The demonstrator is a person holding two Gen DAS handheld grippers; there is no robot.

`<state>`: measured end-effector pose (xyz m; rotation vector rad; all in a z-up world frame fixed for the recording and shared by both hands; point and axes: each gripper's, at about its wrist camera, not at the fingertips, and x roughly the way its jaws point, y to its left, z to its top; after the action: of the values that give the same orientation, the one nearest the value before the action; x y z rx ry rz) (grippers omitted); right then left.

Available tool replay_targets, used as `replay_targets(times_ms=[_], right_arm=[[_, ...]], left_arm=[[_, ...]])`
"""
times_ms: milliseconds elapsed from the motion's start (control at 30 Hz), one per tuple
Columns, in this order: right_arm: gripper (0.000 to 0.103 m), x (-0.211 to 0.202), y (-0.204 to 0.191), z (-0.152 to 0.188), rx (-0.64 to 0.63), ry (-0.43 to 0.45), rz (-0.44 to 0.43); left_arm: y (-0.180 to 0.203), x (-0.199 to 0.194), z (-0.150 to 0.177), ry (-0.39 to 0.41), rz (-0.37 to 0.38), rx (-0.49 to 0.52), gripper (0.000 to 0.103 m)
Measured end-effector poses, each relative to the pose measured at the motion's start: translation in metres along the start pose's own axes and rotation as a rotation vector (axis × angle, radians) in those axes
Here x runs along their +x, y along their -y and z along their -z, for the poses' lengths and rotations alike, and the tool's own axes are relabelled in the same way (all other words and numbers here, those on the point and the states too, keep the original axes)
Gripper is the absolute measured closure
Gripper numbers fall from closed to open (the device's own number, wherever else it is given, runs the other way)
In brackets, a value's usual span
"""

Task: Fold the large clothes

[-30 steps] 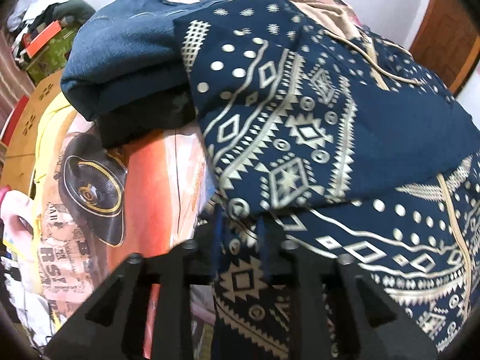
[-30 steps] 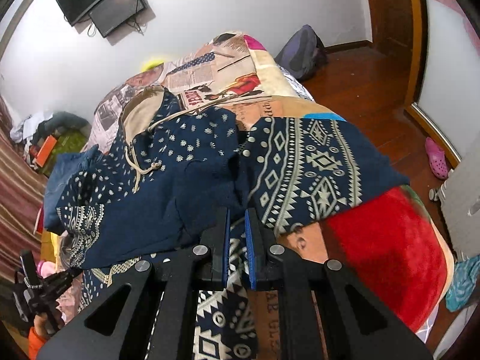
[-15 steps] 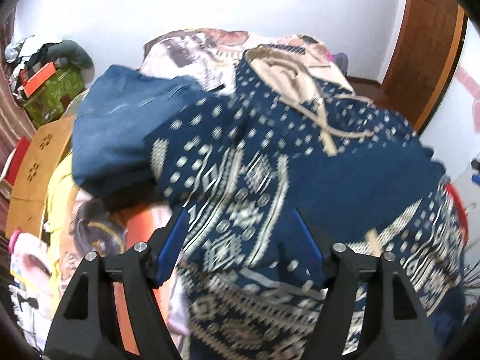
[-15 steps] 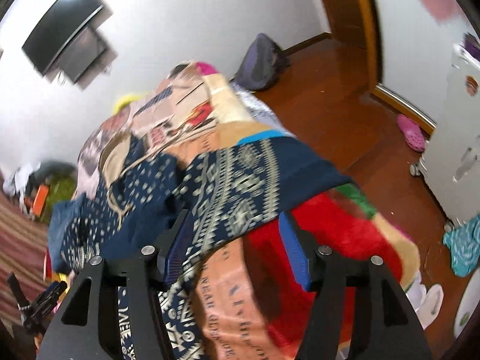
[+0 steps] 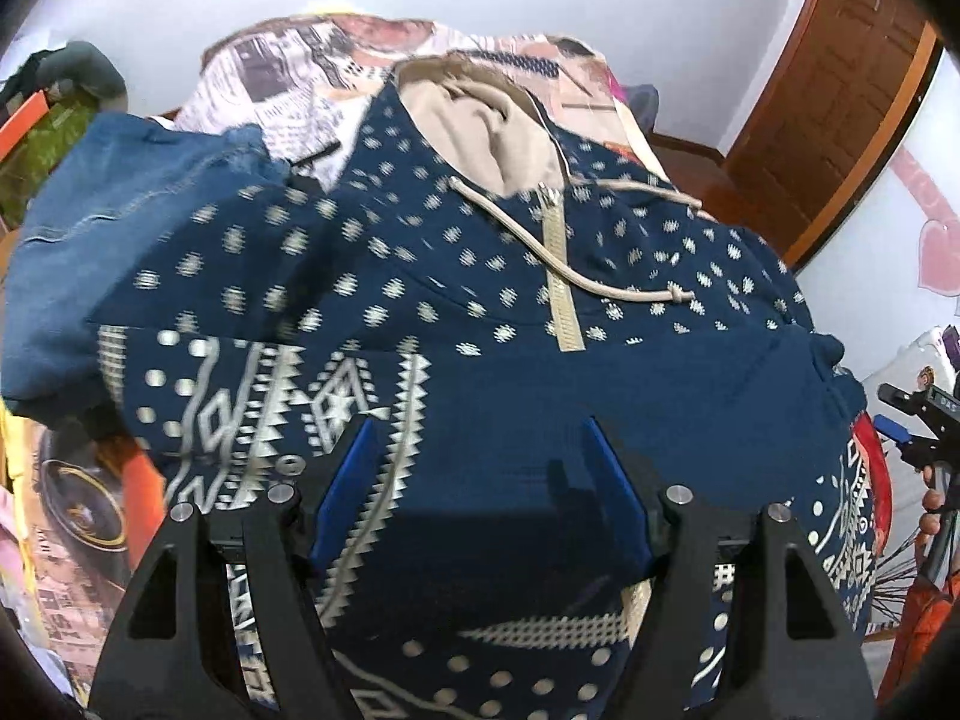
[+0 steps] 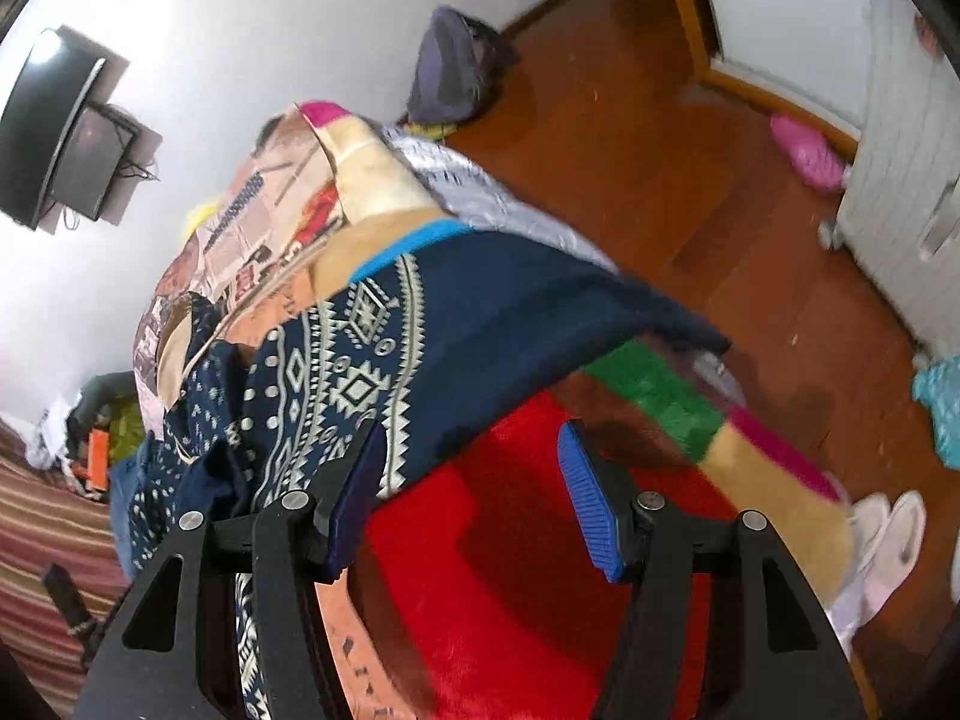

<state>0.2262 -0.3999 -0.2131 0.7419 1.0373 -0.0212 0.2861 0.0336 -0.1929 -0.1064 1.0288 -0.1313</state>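
Note:
A navy hoodie (image 5: 540, 312) with cream patterns, a beige hood lining and a beige zipper lies spread on the bed, its lower part folded up over its chest. My left gripper (image 5: 477, 429) hovers open just above the folded part, nothing between its blue pads. In the right wrist view the hoodie (image 6: 480, 312) lies up and to the left. My right gripper (image 6: 471, 432) stands open over the red blanket (image 6: 510, 540), beside the hoodie's edge and holding nothing. It also shows at the right edge of the left wrist view as the right gripper (image 5: 900, 426).
A folded blue denim garment (image 5: 120, 228) lies left of the hoodie. The bed's edge drops to a wooden floor (image 6: 690, 180) with a backpack (image 6: 456, 72), slippers (image 6: 888, 534) and a pink shoe (image 6: 804, 150). A wooden door (image 5: 840, 90) stands at the right.
Both grippers were shut on hoodie fabric and have let go and opened. The left one drew back and rose; the right one swung right over the red blanket and rolled.

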Motion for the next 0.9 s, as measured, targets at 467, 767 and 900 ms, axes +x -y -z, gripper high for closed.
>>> replay_targets(times_ms=[467, 767, 900], right_arm=[[0.047, 0.055, 0.024, -0.041, 0.113, -0.025, -0.005], [0.094, 0.031, -0.004, -0.050, 0.016, 0.104, 0.047], [0.094, -0.006, -0.044, -0.053, -0.094, 0.192, 0.002]], left_arm=[[0.020, 0.028, -0.002, -0.031, -0.016, 0.031, 0.033], [0.023, 0.016, 0.000, 0.002, -0.039, 0.068, 0.033], [0.023, 0.005, 0.000, 0.028, -0.033, 0.075, 0.033]])
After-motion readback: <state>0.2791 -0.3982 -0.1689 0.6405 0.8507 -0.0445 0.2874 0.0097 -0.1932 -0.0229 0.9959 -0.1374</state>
